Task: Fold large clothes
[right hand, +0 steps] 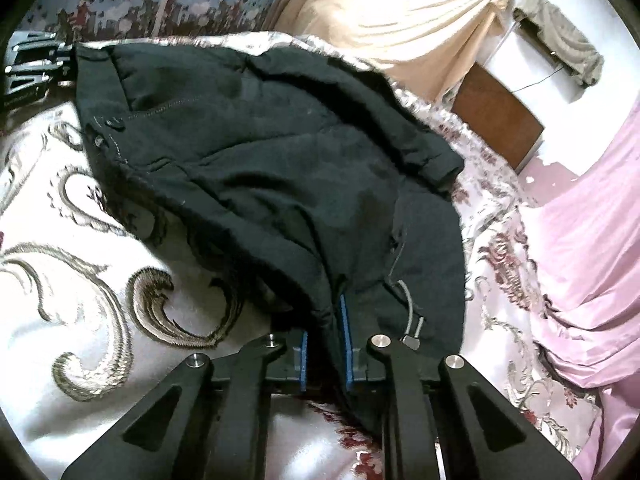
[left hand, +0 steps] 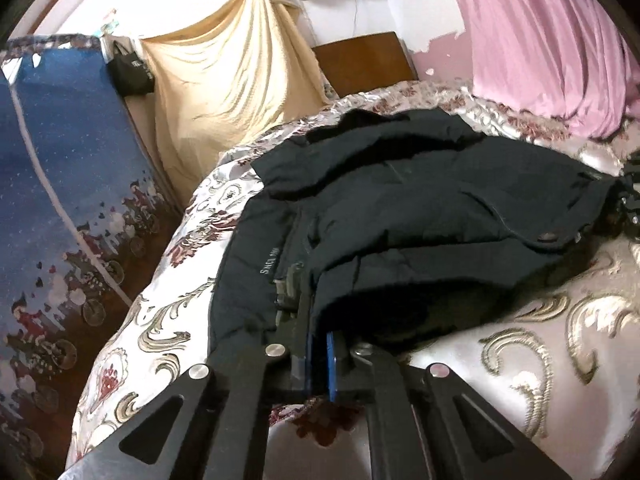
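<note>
A large black padded jacket (left hand: 420,200) lies partly folded on a bed with a floral satin cover (left hand: 540,340). My left gripper (left hand: 308,308) is shut on the jacket's near edge, its blue-padded fingers pinching the cloth beside white lettering. In the right wrist view the jacket (right hand: 260,160) spreads across the bed cover (right hand: 80,260). My right gripper (right hand: 326,320) is shut on the jacket's hem, cloth bunched between the blue pads, next to a grey drawcord with a toggle (right hand: 412,332). The left gripper shows at the far left (right hand: 32,68), and the right gripper at the right edge (left hand: 630,200).
A blue patterned panel (left hand: 60,180) stands left of the bed. A beige draped cloth (left hand: 232,80) and a wooden headboard (left hand: 360,60) are behind it. Pink fabric (left hand: 560,40) lies along the bed's far right side. A black bag (left hand: 132,72) hangs by the wall.
</note>
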